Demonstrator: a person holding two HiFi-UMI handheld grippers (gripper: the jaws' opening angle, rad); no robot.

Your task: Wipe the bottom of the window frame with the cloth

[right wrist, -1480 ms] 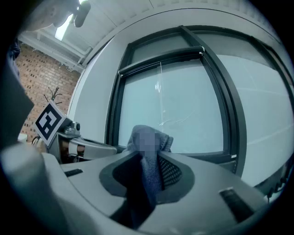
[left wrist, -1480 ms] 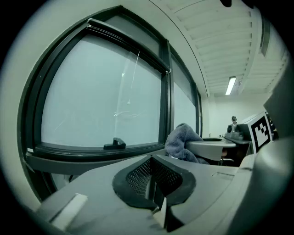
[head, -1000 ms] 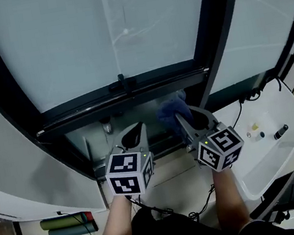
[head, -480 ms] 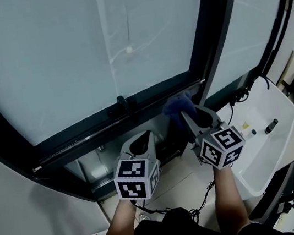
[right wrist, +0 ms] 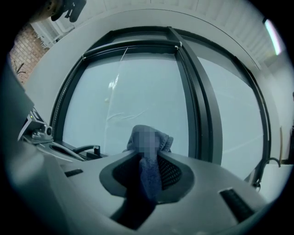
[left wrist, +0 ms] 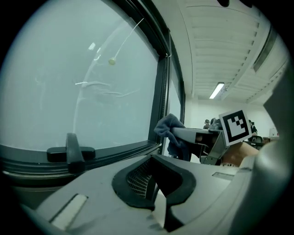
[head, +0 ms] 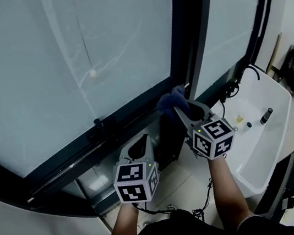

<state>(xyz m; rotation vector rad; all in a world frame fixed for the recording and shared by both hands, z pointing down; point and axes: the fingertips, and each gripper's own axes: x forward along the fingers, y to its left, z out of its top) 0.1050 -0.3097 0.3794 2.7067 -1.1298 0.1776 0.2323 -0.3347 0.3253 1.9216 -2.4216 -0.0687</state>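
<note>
A big pale pane (head: 70, 60) sits in a dark frame (head: 65, 162), with a black handle (head: 99, 125) on the bottom rail just ahead of the left gripper (head: 137, 146). Right of the right gripper (head: 186, 112) lies a white basin (head: 263, 145). Both grippers point at the window side by side, the right one further forward. The left one's jaws are together and hold nothing. The right one's jaws pinch a blue cloth (head: 169, 102), bunched at their tips by the frame's lower corner. I cannot tell whether it touches the frame.

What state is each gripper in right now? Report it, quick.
Left gripper: shut, nothing in it.
Right gripper: shut on the blue cloth.
</note>
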